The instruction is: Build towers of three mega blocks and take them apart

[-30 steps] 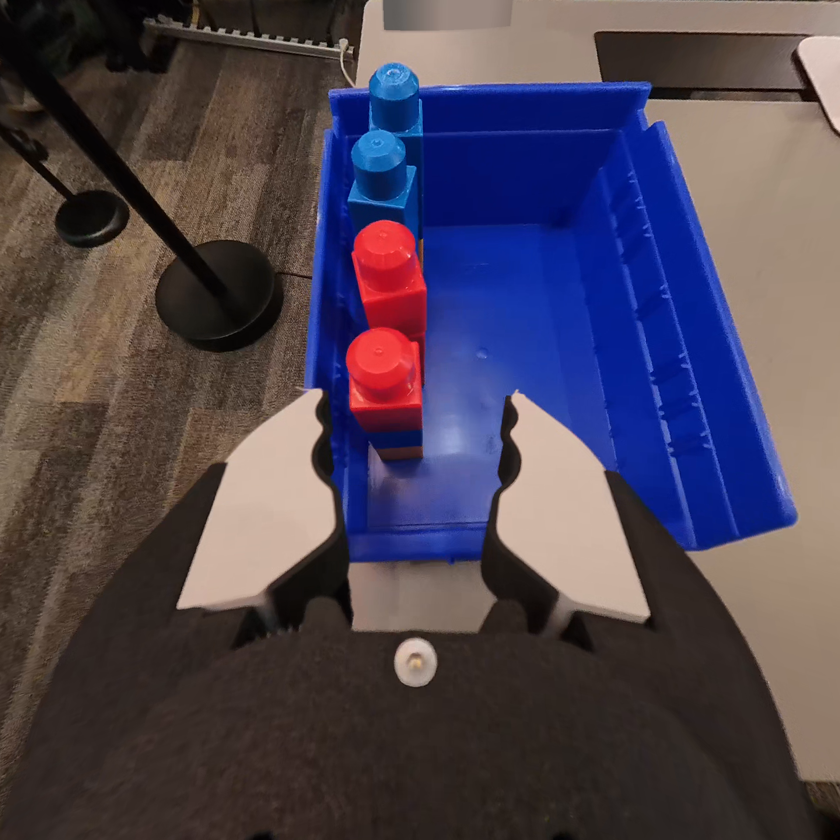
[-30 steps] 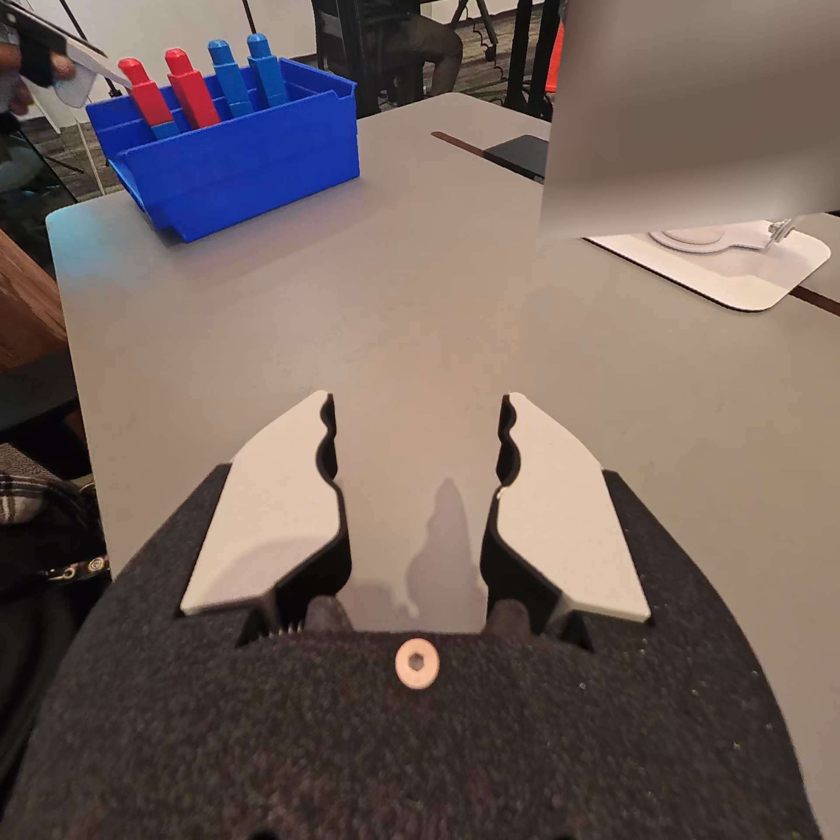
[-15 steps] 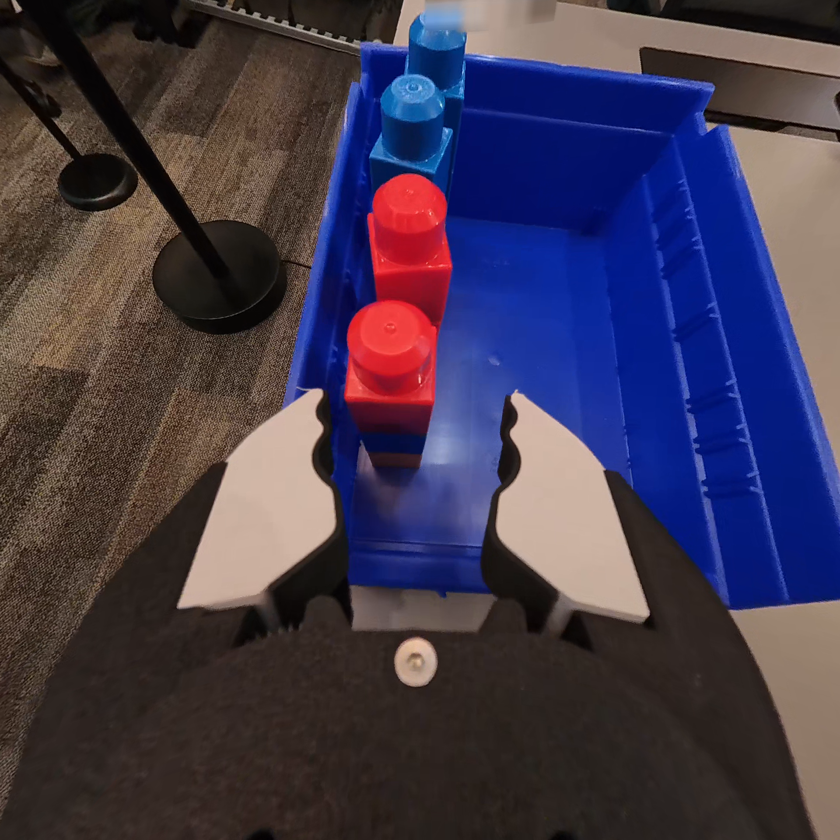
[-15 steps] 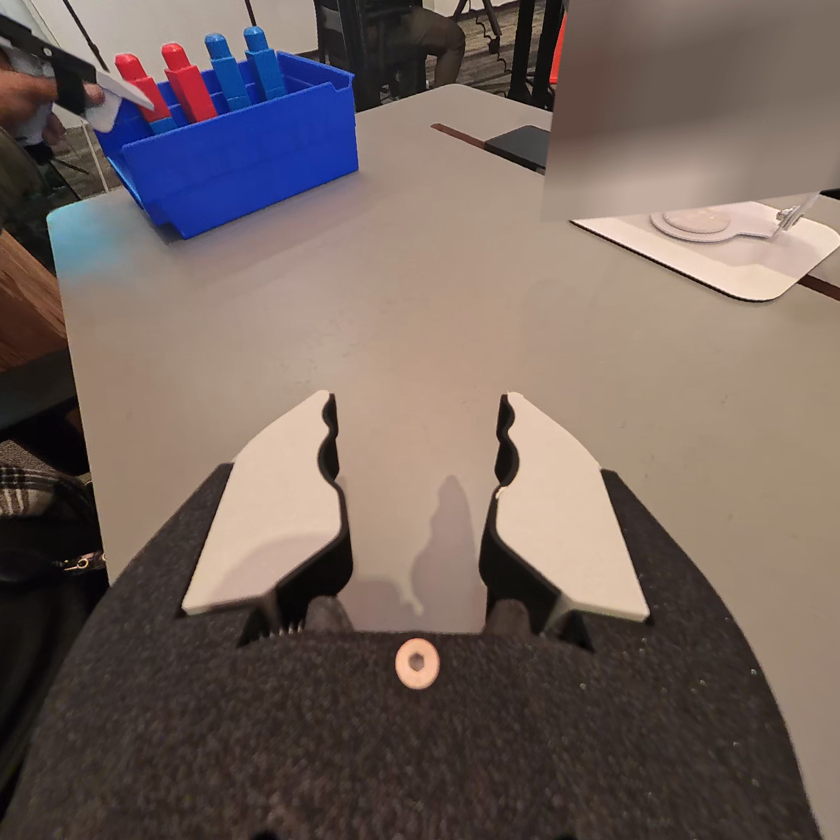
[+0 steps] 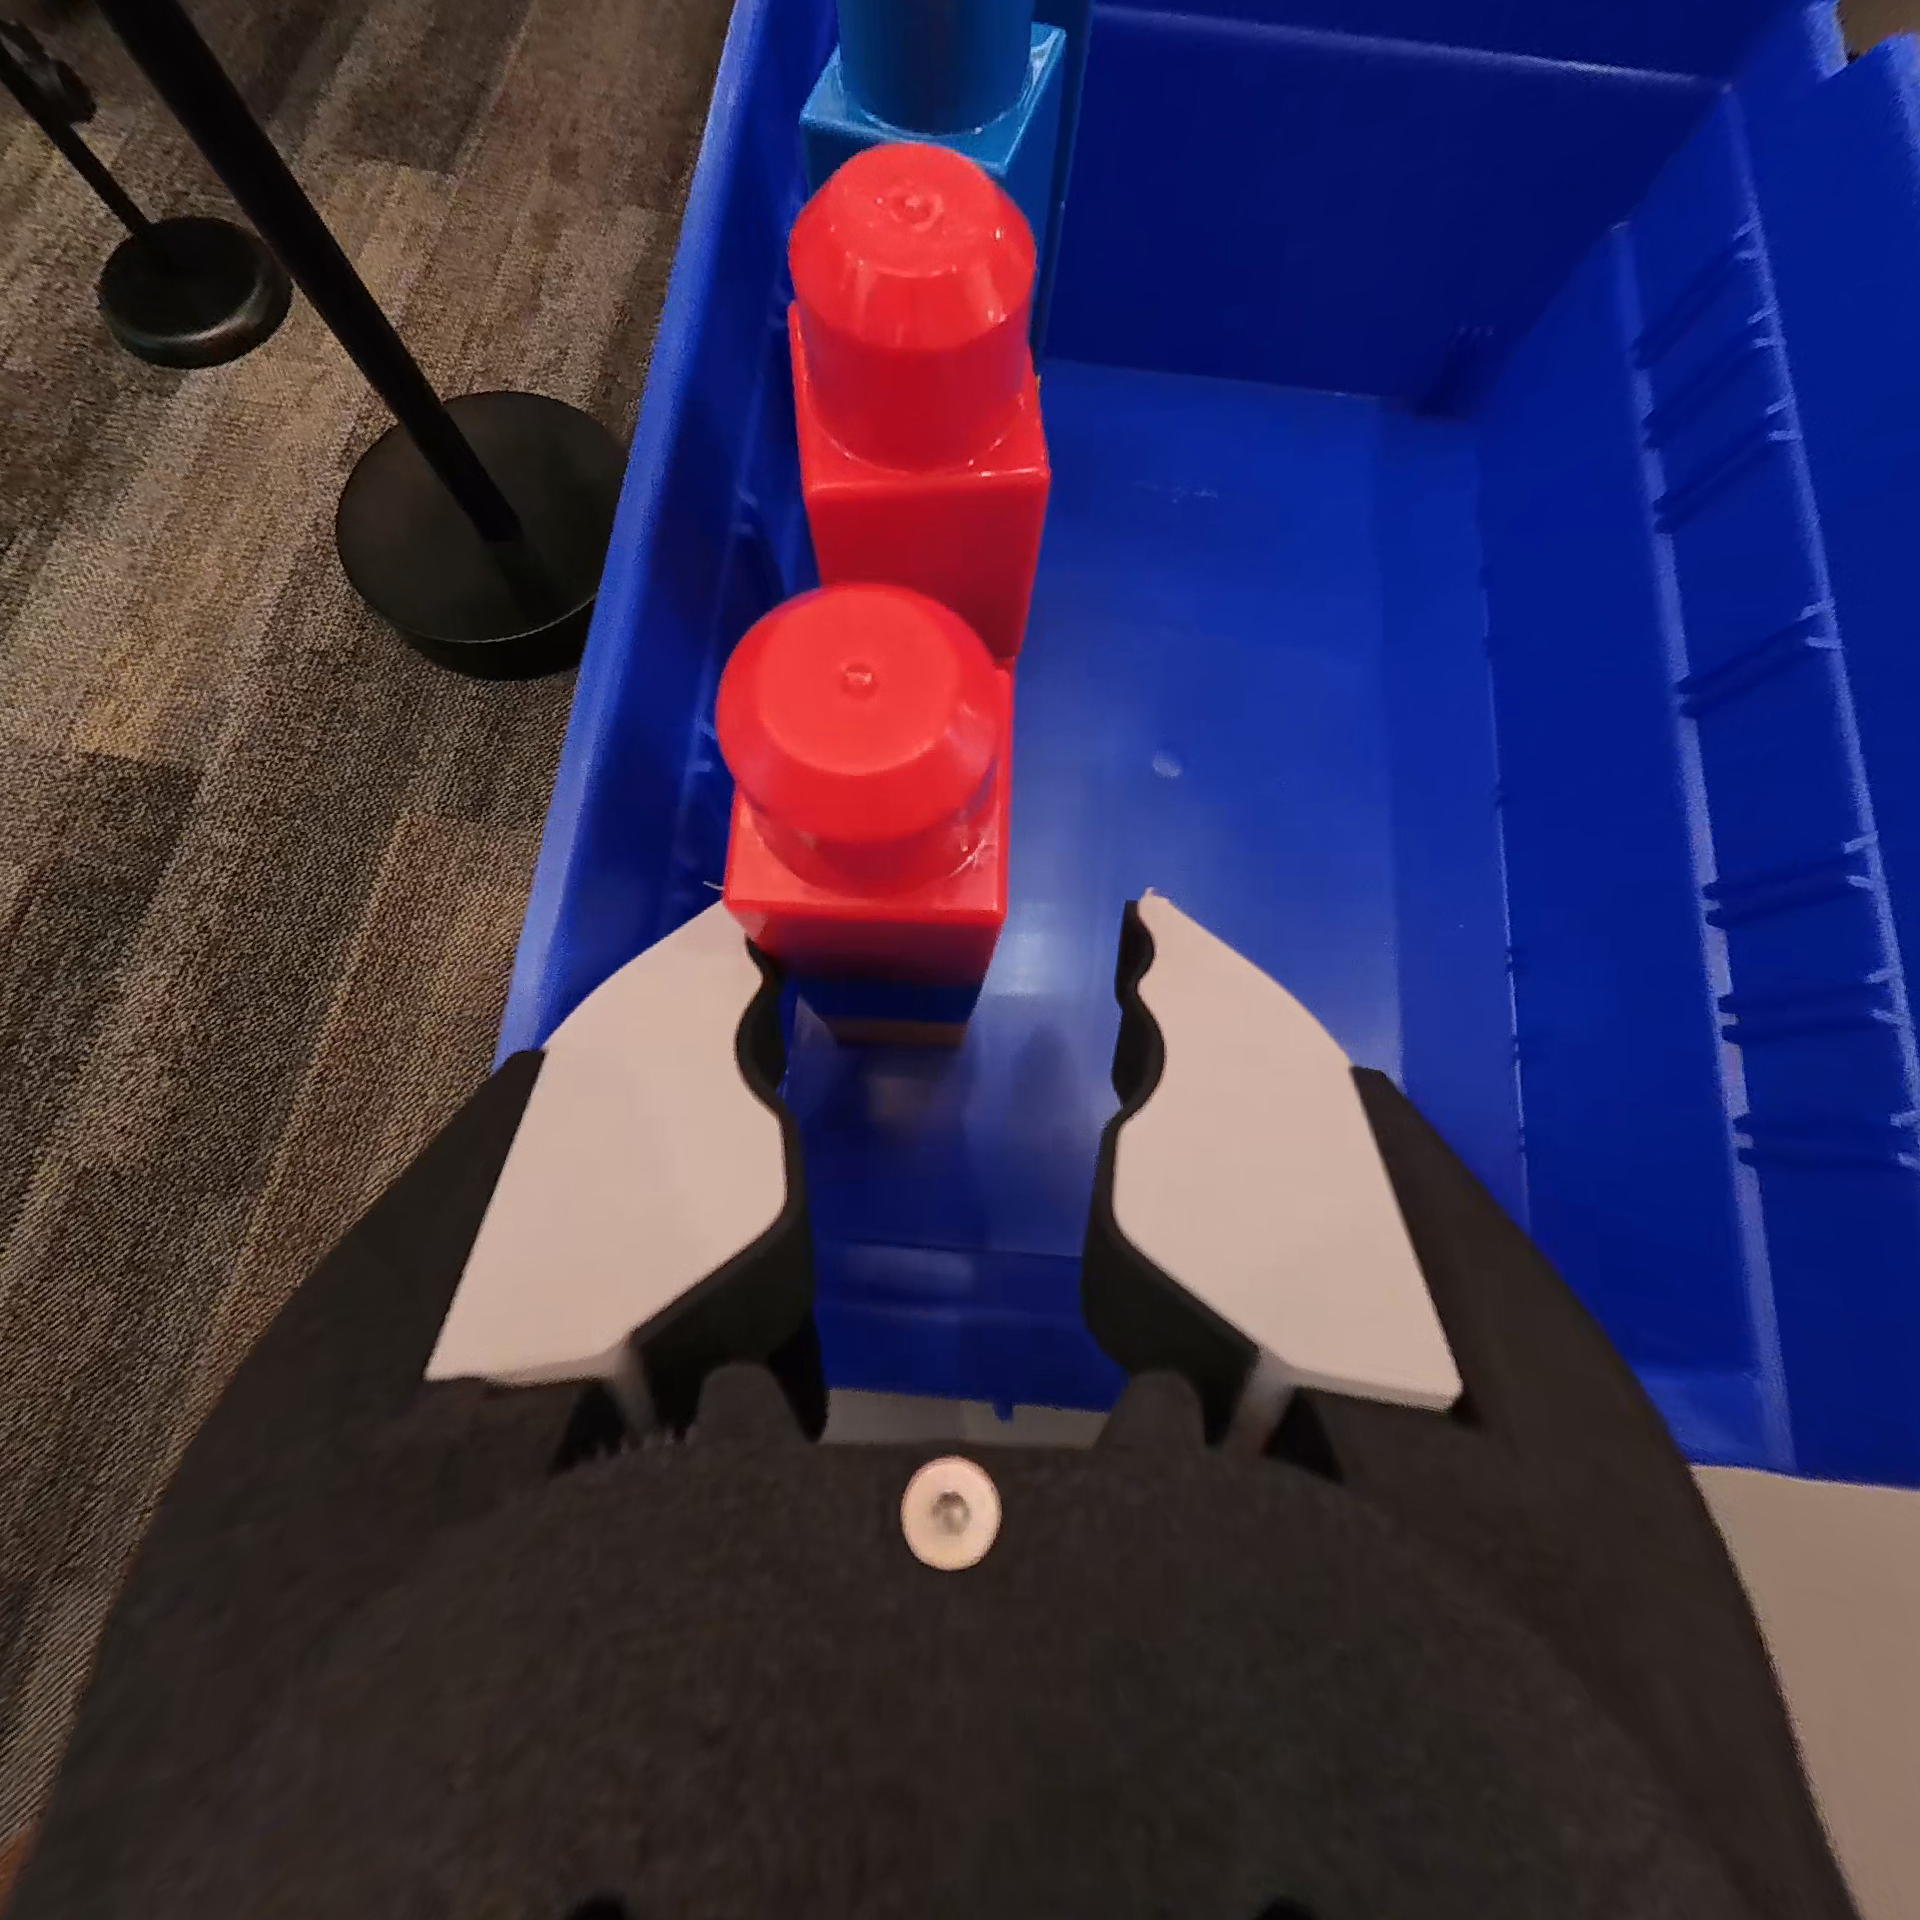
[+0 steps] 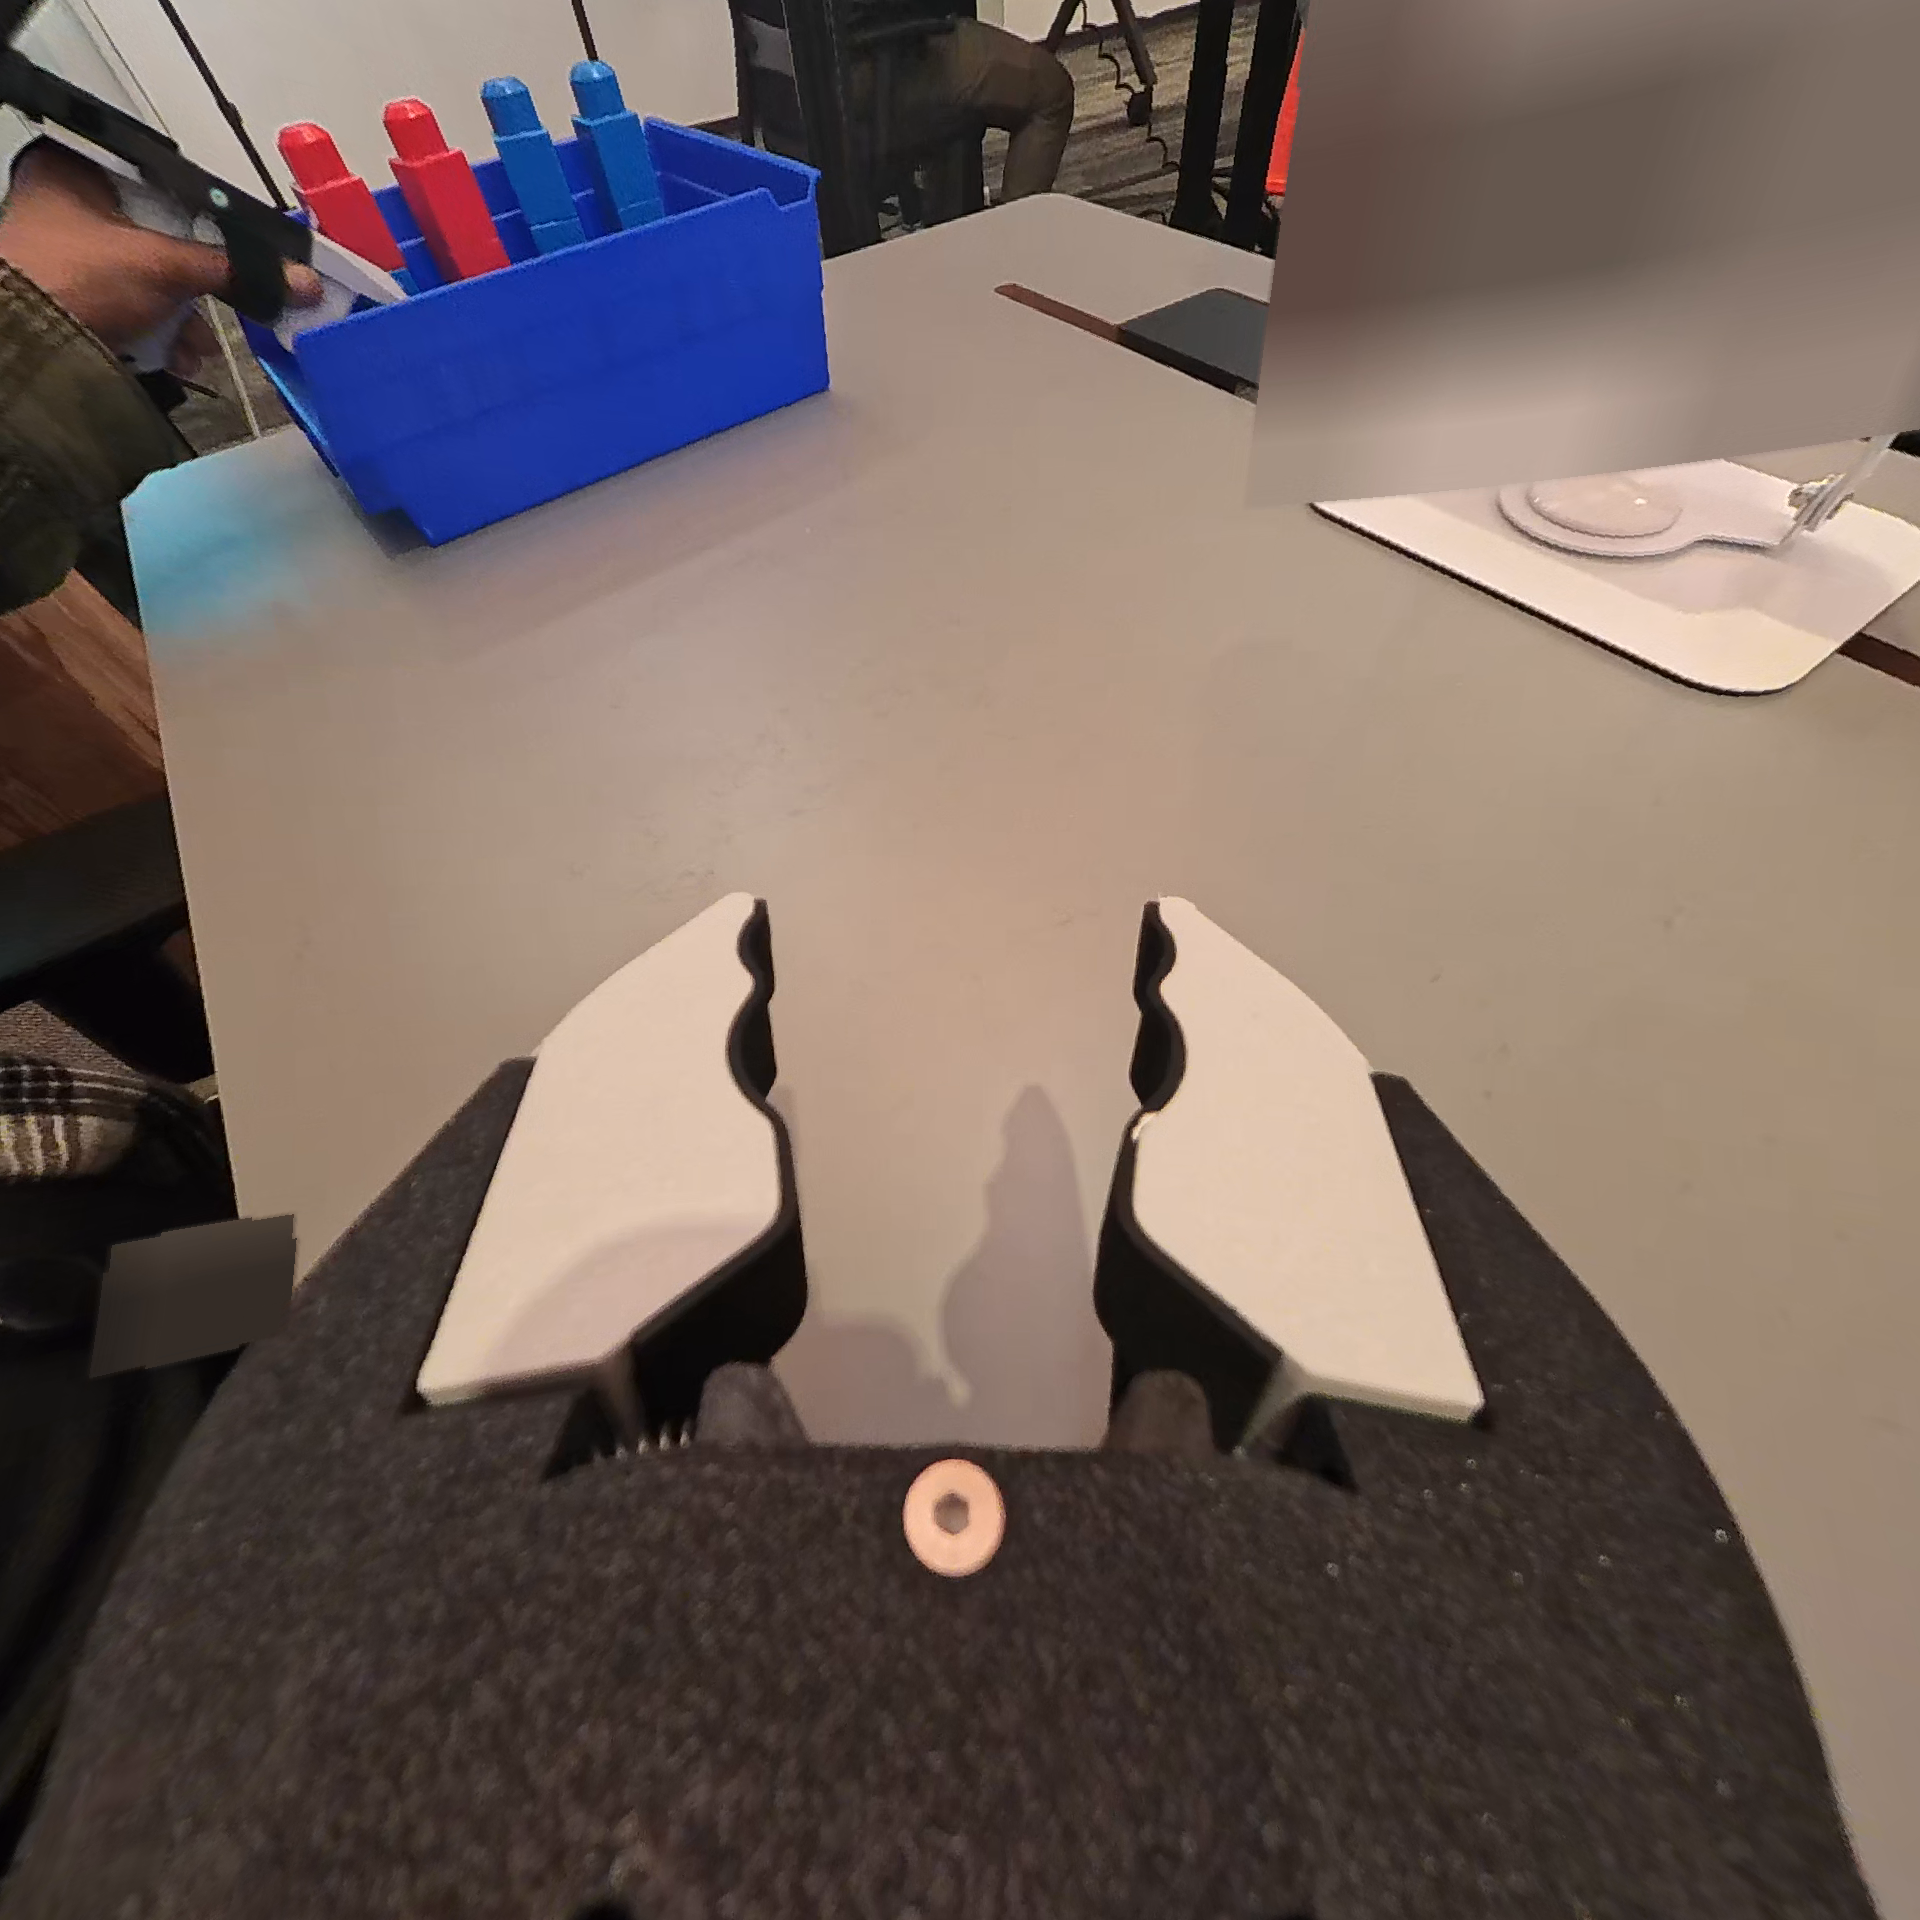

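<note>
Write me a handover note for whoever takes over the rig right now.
Left claw: open, at the near end of the blue bin, nearest red-topped tower partly between its fingers, not gripped.
Right claw: open, empty, over the bare grey table.
Four towers stand in a row in the bin: two red-topped, two blue-topped.
Done: towers built.
Left: grip the nearest tower and take them apart.

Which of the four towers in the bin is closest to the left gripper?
The red-topped tower at the bin's near end, just ahead of the open left gripper; the other three stand behind it.

Left tongs (image 5: 940, 914) agape, tilted down; right tongs (image 6: 956, 914) agape.
</note>
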The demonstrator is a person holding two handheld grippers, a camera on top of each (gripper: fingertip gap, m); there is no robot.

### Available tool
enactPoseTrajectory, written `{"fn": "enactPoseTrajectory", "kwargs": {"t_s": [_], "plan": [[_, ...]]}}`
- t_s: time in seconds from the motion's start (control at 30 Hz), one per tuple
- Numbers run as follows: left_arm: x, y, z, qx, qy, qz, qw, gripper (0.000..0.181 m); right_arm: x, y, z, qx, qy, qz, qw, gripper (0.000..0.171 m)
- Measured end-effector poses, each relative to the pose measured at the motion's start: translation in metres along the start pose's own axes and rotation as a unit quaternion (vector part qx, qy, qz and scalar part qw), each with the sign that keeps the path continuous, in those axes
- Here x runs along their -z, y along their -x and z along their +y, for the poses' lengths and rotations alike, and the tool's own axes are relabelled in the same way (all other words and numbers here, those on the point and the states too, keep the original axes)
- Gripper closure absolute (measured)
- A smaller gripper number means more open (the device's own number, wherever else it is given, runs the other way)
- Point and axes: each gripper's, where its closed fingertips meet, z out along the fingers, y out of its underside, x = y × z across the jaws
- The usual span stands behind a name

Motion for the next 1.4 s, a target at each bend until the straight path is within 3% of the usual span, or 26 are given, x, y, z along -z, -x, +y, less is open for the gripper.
{"fn": "enactPoseTrajectory", "kwargs": {"t_s": [0.13, 0.2, 0.43, 0.63, 0.77, 0.93, 1.13, 1.27, 1.4], "plan": [[-0.004, 0.004, 0.007, -0.010, 0.032, -0.028, 0.999, 0.130, 0.000, 0.001, -0.001, 0.003, -0.002, -0.001, 1.000, 0.105], [-0.007, 0.002, 0.009, -0.013, 0.034, -0.026, 0.999, 0.144, 0.000, 0.002, -0.002, 0.004, -0.005, -0.004, 1.000, 0.106], [0.000, -0.012, -0.005, -0.035, -0.004, 0.006, 0.999, 0.145, 0.002, 0.003, -0.003, 0.003, -0.011, -0.007, 1.000, 0.109], [0.038, -0.046, -0.041, -0.048, -0.052, 0.096, 0.993, 0.145, -0.005, 0.017, -0.005, 0.011, -0.013, -0.037, 0.999, 0.109], [0.077, -0.094, -0.074, -0.100, -0.078, 0.166, 0.978, 0.146, -0.011, 0.031, -0.020, 0.033, -0.018, -0.068, 0.997, 0.106], [0.123, -0.211, -0.098, -0.198, -0.105, 0.312, 0.923, 0.146, -0.025, 0.056, -0.057, 0.079, -0.029, -0.131, 0.988, 0.102], [0.149, -0.353, -0.066, -0.300, -0.074, 0.492, 0.814, 0.145, -0.054, 0.087, -0.084, 0.107, -0.002, -0.232, 0.967, 0.100], [0.154, -0.405, -0.038, -0.335, -0.037, 0.557, 0.759, 0.145, -0.068, 0.100, -0.093, 0.101, 0.010, -0.277, 0.955, 0.101], [0.160, -0.433, -0.023, -0.338, -0.022, 0.602, 0.723, 0.145, -0.078, 0.112, -0.090, 0.095, 0.022, -0.313, 0.945, 0.105]]}}
